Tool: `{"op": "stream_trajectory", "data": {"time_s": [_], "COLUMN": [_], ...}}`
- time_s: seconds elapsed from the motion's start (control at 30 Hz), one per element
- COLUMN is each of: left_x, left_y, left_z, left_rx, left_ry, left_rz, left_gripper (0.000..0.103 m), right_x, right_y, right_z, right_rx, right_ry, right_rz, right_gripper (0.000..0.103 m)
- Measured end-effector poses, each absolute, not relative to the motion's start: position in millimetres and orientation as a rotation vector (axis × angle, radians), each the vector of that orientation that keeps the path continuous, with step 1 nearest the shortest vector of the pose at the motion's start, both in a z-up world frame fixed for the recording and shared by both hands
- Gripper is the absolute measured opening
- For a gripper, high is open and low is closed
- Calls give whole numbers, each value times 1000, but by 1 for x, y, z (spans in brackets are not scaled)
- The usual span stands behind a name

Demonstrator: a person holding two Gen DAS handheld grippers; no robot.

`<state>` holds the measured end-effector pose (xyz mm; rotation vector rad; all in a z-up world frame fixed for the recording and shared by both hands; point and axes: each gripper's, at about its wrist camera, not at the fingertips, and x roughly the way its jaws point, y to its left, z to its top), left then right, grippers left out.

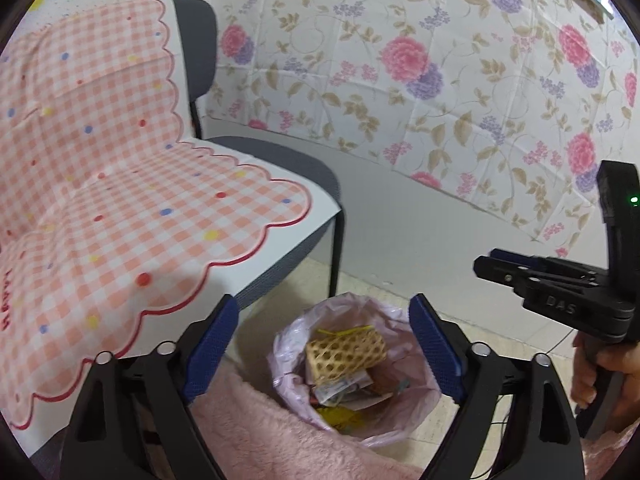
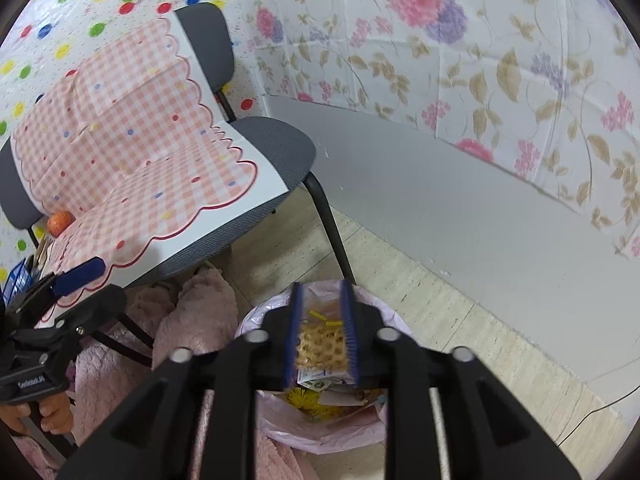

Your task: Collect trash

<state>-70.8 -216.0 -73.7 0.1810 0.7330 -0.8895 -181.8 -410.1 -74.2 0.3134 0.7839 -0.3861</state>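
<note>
A bin lined with a pink bag (image 1: 416, 412) stands on the floor beside the chair; it also shows in the right wrist view (image 2: 376, 428). In it lie a tan foam net (image 1: 346, 350), paper scraps and yellow wrappers. My left gripper (image 1: 322, 354) is open and empty above the bin. My right gripper (image 2: 322, 338) hangs over the bin with a narrow gap between its blue pads (image 2: 349, 332); the foam net (image 2: 320, 346) shows through the gap, lying in the bin below. In the left wrist view the right gripper (image 1: 496, 266) looks nearly shut.
A grey chair (image 1: 280, 160) draped with a pink checked cloth (image 1: 120, 200) stands left of the bin. A fluffy pink rug (image 2: 192, 320) lies under the chair. An orange ball (image 2: 60, 222) sits at the far left of the seat. Floral sheeting (image 1: 440, 80) covers the wall behind.
</note>
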Motion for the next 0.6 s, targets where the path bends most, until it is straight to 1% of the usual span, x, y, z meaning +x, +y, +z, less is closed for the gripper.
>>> {"op": "stream_trajectory", "data": {"time_s": [0.03,0.07,0.1,0.13,0.17,0.2,0.23,0.27,0.3,0.33,0.37,0.6], "left_x": [-71,-72,-72,-73,-73,-73,-73,-73,-74,-74,-75,-69], "left_y": [-214,-210,-209,-206,-203,-200,-197,-193,-190,-186,-183,-142], "left_z": [-74,-77,-79,-82,-84,-86,-86,-86,-84,-80,-78,-47], "left_rx": [190,219,237,248,258,263,265,272,288,302,306,250], "left_ry": [737,754,766,778,794,811,821,825,821,810,804,744], "left_rz": [-878,-854,-838,-823,-806,-791,-782,-765,-734,-710,-702,-581], "left_gripper": [88,88,89,89,89,90,90,91,91,92,93,95], "right_x": [-181,-181,-180,-179,-179,-178,-179,-179,-179,-180,-180,-165], "right_y": [-405,-401,-395,-390,-387,-383,-380,-378,-375,-373,-369,-345], "right_z": [-74,-75,-78,-81,-84,-88,-89,-89,-87,-85,-80,-43], "right_rx": [290,276,263,258,256,256,255,252,246,239,226,181], "right_ry": [793,802,819,837,850,863,869,870,867,862,849,765], "right_rz": [-383,-377,-360,-346,-339,-333,-333,-339,-344,-347,-343,-229], "right_gripper": [46,53,55,60,68,72,82,88,91,96,97,97]}}
